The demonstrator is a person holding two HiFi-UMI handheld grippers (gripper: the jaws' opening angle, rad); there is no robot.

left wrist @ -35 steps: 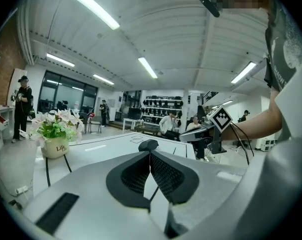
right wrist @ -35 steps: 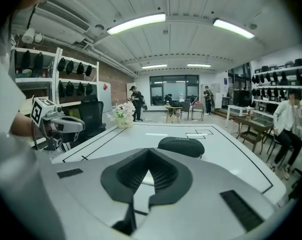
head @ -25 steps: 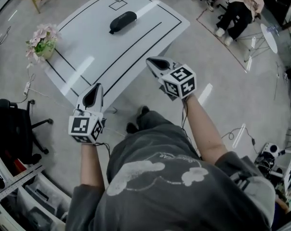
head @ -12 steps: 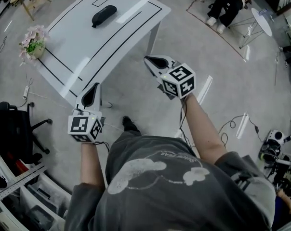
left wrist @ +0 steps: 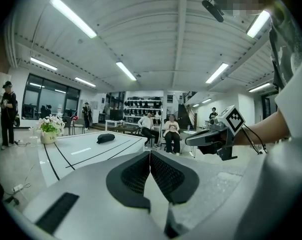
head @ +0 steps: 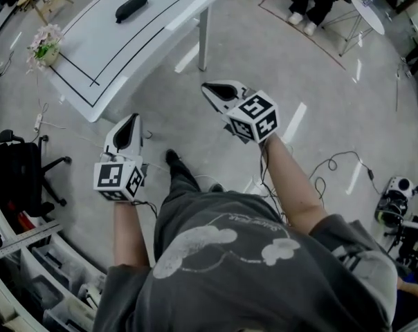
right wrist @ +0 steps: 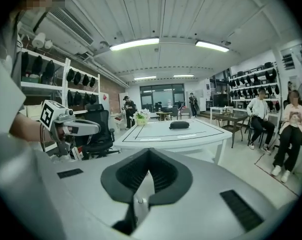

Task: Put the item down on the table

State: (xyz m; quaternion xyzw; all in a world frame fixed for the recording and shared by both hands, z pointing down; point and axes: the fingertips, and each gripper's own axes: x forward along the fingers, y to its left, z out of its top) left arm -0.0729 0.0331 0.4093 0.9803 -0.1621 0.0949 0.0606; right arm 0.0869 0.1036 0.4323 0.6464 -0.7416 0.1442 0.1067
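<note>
Hand-held gripper (head: 207,88) (right, closed) far from pouch (head: 131,8)

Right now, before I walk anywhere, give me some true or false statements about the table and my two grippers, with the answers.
1. The dark pouch lies on the white table. True.
2. The left gripper holds the pouch. False: its jaws are together with nothing between them.
3. The right gripper is shut and empty. True.
4. The flower pot stands on the floor. False: it stands at a corner of the table.
5. Both grippers hang over the table. False: both are over the floor, well apart from the table.
</note>
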